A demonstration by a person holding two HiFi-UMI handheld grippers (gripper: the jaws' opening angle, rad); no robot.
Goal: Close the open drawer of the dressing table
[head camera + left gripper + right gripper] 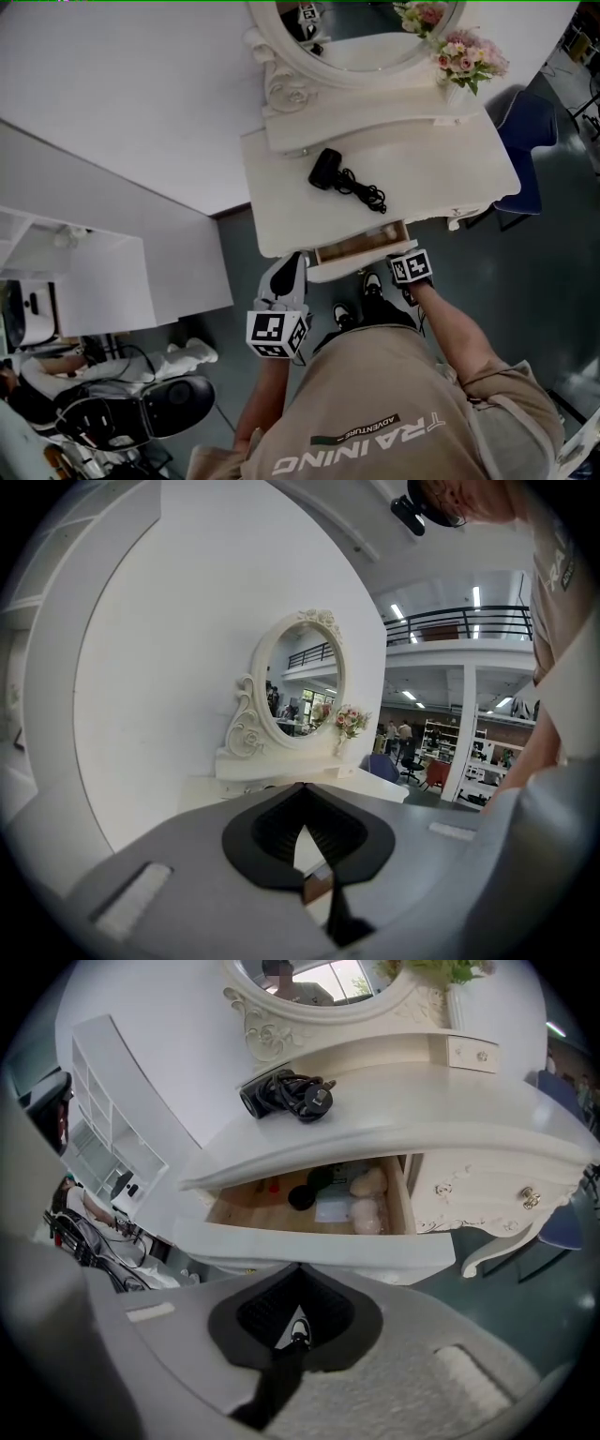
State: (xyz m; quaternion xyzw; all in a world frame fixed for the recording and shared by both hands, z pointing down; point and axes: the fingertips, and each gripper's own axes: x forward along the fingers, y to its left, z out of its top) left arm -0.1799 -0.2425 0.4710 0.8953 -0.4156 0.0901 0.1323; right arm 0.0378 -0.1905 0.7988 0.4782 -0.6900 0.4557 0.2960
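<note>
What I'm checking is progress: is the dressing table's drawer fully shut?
No, the drawer stands pulled out from the dressing table, its inside open to view.

Even indoor light, soft shadows, fisheye-warped edges

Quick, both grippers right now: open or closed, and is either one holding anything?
Left gripper: closed, jaw tips together, holding nothing.
Right gripper: closed, jaw tips together, holding nothing.
</note>
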